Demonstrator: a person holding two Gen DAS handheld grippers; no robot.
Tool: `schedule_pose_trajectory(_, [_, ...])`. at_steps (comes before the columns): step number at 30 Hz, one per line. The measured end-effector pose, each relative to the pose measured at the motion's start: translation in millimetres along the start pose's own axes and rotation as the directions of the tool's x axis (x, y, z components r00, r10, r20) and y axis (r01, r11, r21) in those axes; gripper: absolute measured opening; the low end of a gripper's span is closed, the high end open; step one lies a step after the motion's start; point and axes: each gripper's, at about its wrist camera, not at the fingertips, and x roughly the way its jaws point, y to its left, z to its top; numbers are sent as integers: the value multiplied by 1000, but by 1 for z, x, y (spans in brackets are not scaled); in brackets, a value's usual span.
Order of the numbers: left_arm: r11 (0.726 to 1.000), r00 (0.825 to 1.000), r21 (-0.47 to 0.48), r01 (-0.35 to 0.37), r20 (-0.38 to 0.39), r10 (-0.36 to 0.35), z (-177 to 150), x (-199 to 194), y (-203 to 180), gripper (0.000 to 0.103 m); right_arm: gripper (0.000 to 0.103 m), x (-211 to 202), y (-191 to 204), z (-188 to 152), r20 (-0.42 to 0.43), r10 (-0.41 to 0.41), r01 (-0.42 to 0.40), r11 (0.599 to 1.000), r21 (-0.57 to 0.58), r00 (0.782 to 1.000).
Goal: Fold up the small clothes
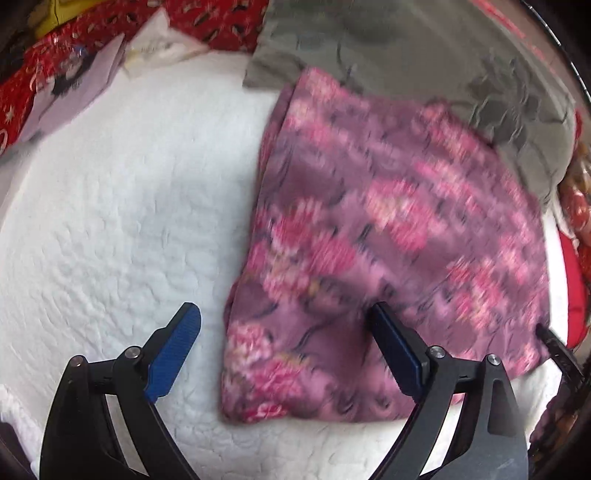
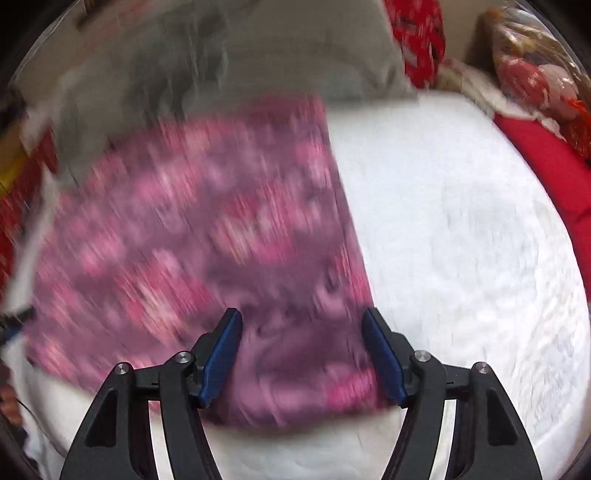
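A purple cloth with pink flowers (image 1: 388, 251) lies folded flat on a white quilted surface (image 1: 122, 229). My left gripper (image 1: 284, 314) is open above the cloth's near left corner, one blue pad over the white surface and the other over the cloth. In the right wrist view the same cloth (image 2: 207, 229) is blurred by motion. My right gripper (image 2: 301, 321) is open over the cloth's near right corner and holds nothing. The tip of the right gripper (image 1: 554, 343) shows at the cloth's right edge in the left wrist view.
A grey cloth (image 1: 424, 62) lies behind the purple one, also in the right wrist view (image 2: 258, 48). A folded lilac garment (image 1: 77, 88) lies at the far left. Red patterned fabric (image 1: 218, 22) borders the back, and red fabric (image 2: 546, 162) the right side.
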Motion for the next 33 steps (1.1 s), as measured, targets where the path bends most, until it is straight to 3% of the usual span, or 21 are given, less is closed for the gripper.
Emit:
schedule_pose_trajectory(2, [1000,1000,3,4,14,-4,-2,-1,2,94,69,-10,7,-4,14,-29,29,999,-20,999])
schedule_pose_trajectory(5, [1000,1000,10,1,14,-1,-2,-3,3,94,69,-30,27,-2,52,29,-27,999,-40,998])
schedule_pose_trajectory(11, [999,998,-21,34,44,-33,7,-20,25,94,69,-49,116,-9,104,79,-45,954,-297,991])
schedule_pose_trajectory(14, [995,997,-83,63,59,-58,30,-22,59,94,69,-53,174,-27,104,133,-72,887,-457,986])
schedule_pose_trajectory(19, [981,993,-151,120,30,-117,57,-20,101,94,69,-52,265,-69,84,218,-104,725,-681,972])
schedule_pose_trajectory(22, [981,992,-151,124,20,-122,63,-17,113,94,70,-45,311,-97,110,231,-53,605,-795,967])
schedule_pose_trajectory(24, [979,990,-148,140,8,-140,68,-11,118,94,70,-33,336,-113,154,200,27,525,-851,968])
schedule_pose_trajectory(26, [975,986,-147,165,-10,-169,71,-6,118,94,70,-23,350,-118,224,172,112,495,-862,959])
schedule_pose_trajectory(28, [970,979,-147,194,-35,-202,72,-3,116,94,70,-15,360,-114,295,163,178,503,-846,942])
schedule_pose_trajectory(31, [948,956,-172,268,-77,-284,76,7,109,94,63,-4,369,-106,364,131,245,531,-811,922])
schedule_pose_trajectory(33, [920,929,-206,333,-98,-358,81,15,104,94,22,3,369,-99,381,107,267,542,-797,918])
